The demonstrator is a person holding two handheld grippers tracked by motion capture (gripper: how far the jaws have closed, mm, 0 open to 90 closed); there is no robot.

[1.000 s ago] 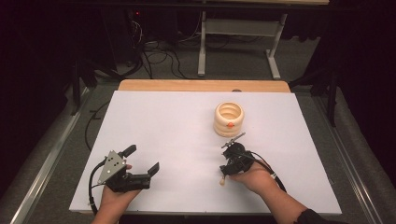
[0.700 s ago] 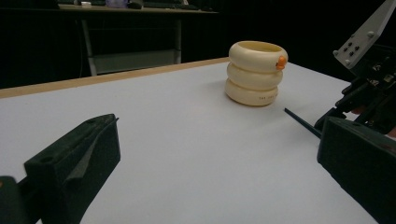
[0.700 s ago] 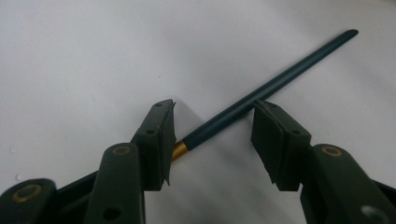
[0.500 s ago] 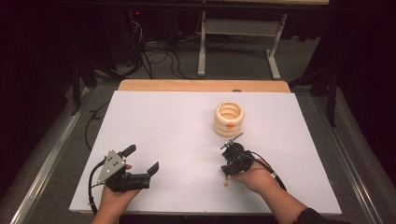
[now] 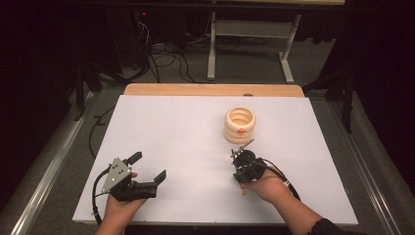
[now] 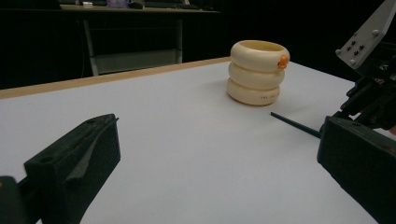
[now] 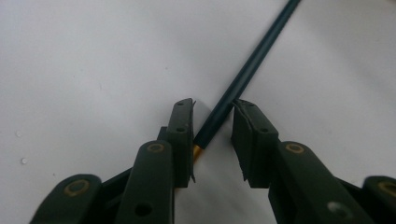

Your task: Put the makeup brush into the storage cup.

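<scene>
Right gripper view showed the right gripper [image 7: 212, 135] straddling a dark pencil [image 7: 243, 74] on the white table [image 5: 171, 132], jaws slightly apart, not yet clamping. Risk: closing off-centre could roll it away. Its long axis ran toward the cream ring holder [image 5: 240, 122]. Left gripper [image 5: 147, 169] stood wide open, empty.

A white-topped table [image 5: 186, 127] with a bare wooden strip along its far edge. A cream holder of three stacked rings [image 5: 240, 124] stands on it; a dark pencil [image 6: 294, 125] lies just beside the holder
</scene>
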